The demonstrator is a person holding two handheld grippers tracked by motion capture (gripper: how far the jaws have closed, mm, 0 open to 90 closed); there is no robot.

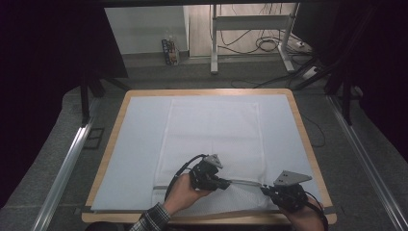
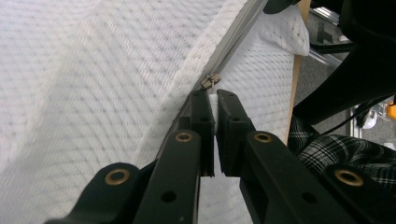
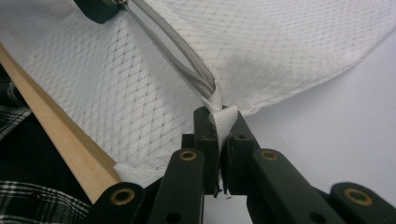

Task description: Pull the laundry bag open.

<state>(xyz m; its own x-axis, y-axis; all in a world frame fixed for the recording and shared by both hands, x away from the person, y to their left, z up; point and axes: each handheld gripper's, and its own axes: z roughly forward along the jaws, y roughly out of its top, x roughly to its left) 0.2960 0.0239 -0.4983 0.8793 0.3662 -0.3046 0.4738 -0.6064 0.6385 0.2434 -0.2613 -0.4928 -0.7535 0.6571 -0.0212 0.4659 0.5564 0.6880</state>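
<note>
While the right gripper (image 3: 218, 122) is clamped tight on the fabric tab at the zipper's end, near the table's (image 1: 299, 120) front right corner, the left gripper (image 2: 215, 105) is pinched shut on what looks like the zipper pull (image 2: 211, 81), partway along the front edge. The thing being worked is a white mesh pillowcase (image 1: 211, 130) lying down the middle of the table on a white sheet (image 1: 134, 144). Looks like zipping or unzipping to me. Best bet: keep that end anchored and the zipper (image 3: 180, 58) taut, pull straight along its line, no lifting. Plenty of open cloth toward the left, but both hands sit close to the wooden front edge.
</note>
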